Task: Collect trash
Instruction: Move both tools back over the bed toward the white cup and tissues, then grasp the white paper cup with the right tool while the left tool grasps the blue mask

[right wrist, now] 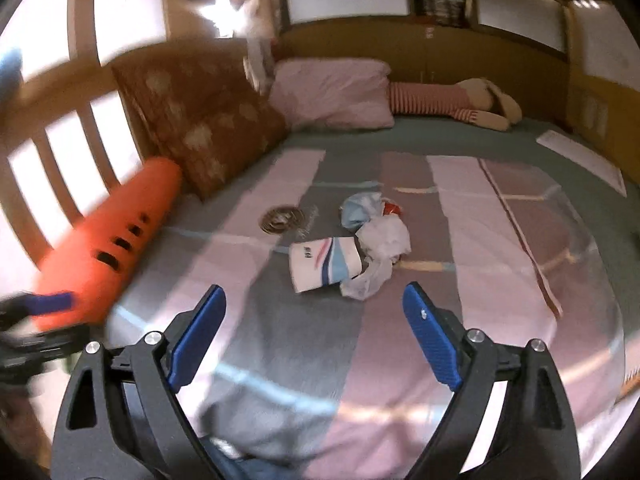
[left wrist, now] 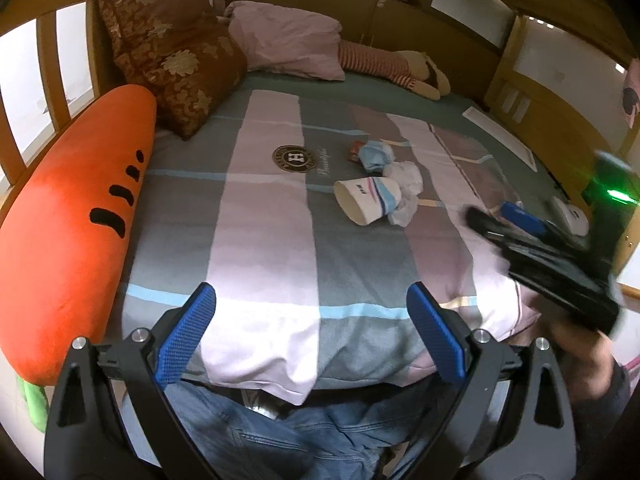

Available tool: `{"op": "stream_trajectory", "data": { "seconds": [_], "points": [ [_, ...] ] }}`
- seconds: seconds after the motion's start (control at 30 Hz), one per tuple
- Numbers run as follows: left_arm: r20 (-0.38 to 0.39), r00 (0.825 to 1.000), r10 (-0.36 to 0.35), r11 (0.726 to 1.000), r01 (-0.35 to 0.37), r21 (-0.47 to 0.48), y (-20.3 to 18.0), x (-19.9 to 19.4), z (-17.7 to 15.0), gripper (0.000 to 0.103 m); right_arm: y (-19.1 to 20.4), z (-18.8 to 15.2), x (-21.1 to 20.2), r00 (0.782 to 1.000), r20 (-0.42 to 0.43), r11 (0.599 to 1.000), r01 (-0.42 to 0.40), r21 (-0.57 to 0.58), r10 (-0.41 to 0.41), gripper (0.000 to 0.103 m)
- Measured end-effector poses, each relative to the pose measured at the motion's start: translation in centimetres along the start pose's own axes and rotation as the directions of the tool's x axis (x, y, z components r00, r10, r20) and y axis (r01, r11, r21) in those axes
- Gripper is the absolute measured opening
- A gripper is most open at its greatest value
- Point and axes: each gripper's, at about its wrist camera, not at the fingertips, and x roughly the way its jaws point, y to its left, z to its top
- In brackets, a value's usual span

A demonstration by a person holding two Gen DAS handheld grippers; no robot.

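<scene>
A small pile of trash lies mid-bed on the striped blanket (left wrist: 264,216). A tipped paper cup (left wrist: 366,200) lies on its side, with crumpled white tissue (left wrist: 408,190) beside it, a crumpled blue-white wad (left wrist: 375,156) behind, and a small red wrapper (left wrist: 355,151). The same cup (right wrist: 324,266), tissue (right wrist: 380,252), blue-white wad (right wrist: 360,208) and red wrapper (right wrist: 391,209) show in the right wrist view. My left gripper (left wrist: 312,308) is open and empty over the blanket's near edge. My right gripper (right wrist: 314,312) is open and empty, just short of the cup; it also shows blurred in the left wrist view (left wrist: 504,220).
An orange carrot plush (left wrist: 76,216) lies along the left rail. A brown patterned cushion (left wrist: 168,48), pink pillow (left wrist: 288,40) and striped soft toy (left wrist: 396,68) sit at the headboard. A white sheet (left wrist: 500,132) lies at the far right.
</scene>
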Motion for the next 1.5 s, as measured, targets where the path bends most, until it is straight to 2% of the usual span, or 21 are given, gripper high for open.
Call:
{"op": "stream_trajectory", "data": {
  "seconds": [0.17, 0.3, 0.5, 0.57, 0.7, 0.77, 0.87, 0.97, 1.07, 1.2, 1.23, 1.27, 1.3, 1.33, 1.37, 1.43, 1.5],
  "points": [
    [-0.017, 0.999, 0.037, 0.999, -0.038, -0.031, 1.8, 0.8, 0.6, 0.096, 0.1, 0.9, 9.1, 0.995, -0.095, 0.999, 0.0, -0.04, -0.004, 0.088],
    [-0.025, 0.998, 0.065, 0.997, -0.066, -0.048, 3.0, 1.2, 1.1, 0.096, -0.2, 1.6, 13.7, 0.99, -0.138, 0.998, 0.023, -0.067, -0.032, 0.088],
    [-0.041, 0.996, 0.075, 0.995, -0.077, -0.06, 3.8, 2.5, 1.9, 0.096, -0.3, 1.7, 17.3, 0.975, -0.218, 0.997, 0.014, -0.077, -0.03, 0.088],
    [-0.044, 0.996, 0.071, 0.996, -0.073, -0.054, 3.6, 3.2, 2.5, 0.096, -0.3, 1.4, 17.8, 0.972, -0.234, 0.998, -0.007, -0.063, -0.008, 0.087],
    [-0.024, 0.998, 0.059, 0.998, -0.059, -0.03, 2.5, 4.8, 4.4, 0.096, -1.3, 1.6, 15.1, 0.987, -0.16, 1.0, -0.016, 0.004, 0.016, 0.086],
    [-0.008, 0.999, 0.048, 0.999, -0.048, -0.011, 1.6, 6.0, 5.8, 0.096, -2.6, 1.7, 11.0, 0.996, -0.086, 0.999, -0.007, 0.051, 0.012, 0.086],
    [0.019, 1.0, 0.0, 1.0, 0.0, 0.017, -0.4, 9.2, 8.6, 0.096, -5.7, 1.1, 5.0, 0.999, -0.002, 0.99, 0.052, 0.134, -0.053, 0.086],
    [0.008, 0.997, -0.081, 0.994, 0.08, 0.069, -3.5, 14.7, 11.8, 0.096, -9.5, -0.5, 0.0, 0.996, 0.018, 0.969, 0.081, 0.235, -0.087, 0.086],
    [-0.034, 0.992, -0.121, 0.988, 0.124, 0.089, -6.9, 21.9, 15.1, 0.096, -11.4, -1.9, -3.3, 0.992, 0.013, 0.956, 0.12, 0.266, -0.128, 0.086],
    [-0.118, 0.986, -0.114, 0.987, 0.126, 0.1, -9.8, 29.0, 17.3, 0.094, -12.4, -2.9, -6.1, 0.988, 0.005, 0.952, 0.146, 0.268, -0.154, 0.086],
    [-0.149, 0.983, -0.112, 0.988, 0.126, 0.085, -10.2, 30.9, 17.6, 0.089, -12.5, -3.1, -6.7, 0.988, 0.004, 0.951, 0.147, 0.272, -0.154, 0.086],
    [-0.171, 0.979, -0.112, 0.989, 0.126, 0.074, -10.3, 32.1, 17.7, 0.07, -12.5, -3.1, -7.1, 0.989, 0.006, 0.952, 0.144, 0.271, -0.151, 0.086],
    [-0.216, 0.968, -0.124, 0.989, 0.138, 0.05, -10.3, 33.6, 17.7, 0.055, -12.5, -3.1, -7.2, 0.988, 0.005, 0.953, 0.145, 0.267, -0.152, 0.086],
    [-0.255, 0.955, -0.151, 0.987, 0.162, 0.022, -10.1, 34.8, 17.5, 0.035, -12.5, -3.1, -7.4, 0.989, 0.006, 0.955, 0.144, 0.261, -0.151, 0.086],
    [-0.244, 0.95, -0.193, 0.981, 0.195, -0.016, -9.8, 34.7, 17.6, 0.016, -12.4, -3.0, -7.6, 0.989, 0.009, 0.957, 0.139, 0.254, -0.146, 0.086],
    [-0.204, 0.968, -0.145, 0.988, 0.152, 0.015, -9.7, 32.3, 17.6, 0.014, -12.2, -2.8, -7.7, 0.99, 0.02, 0.961, 0.129, 0.245, -0.138, 0.086],
    [-0.164, 0.968, -0.188, 0.981, 0.192, 0.006, -9.0, 29.0, 17.4, 0.014, -11.8, -2.7, -8.0, 0.992, 0.034, 0.965, 0.108, 0.24, -0.119, 0.086]
  ]
}}
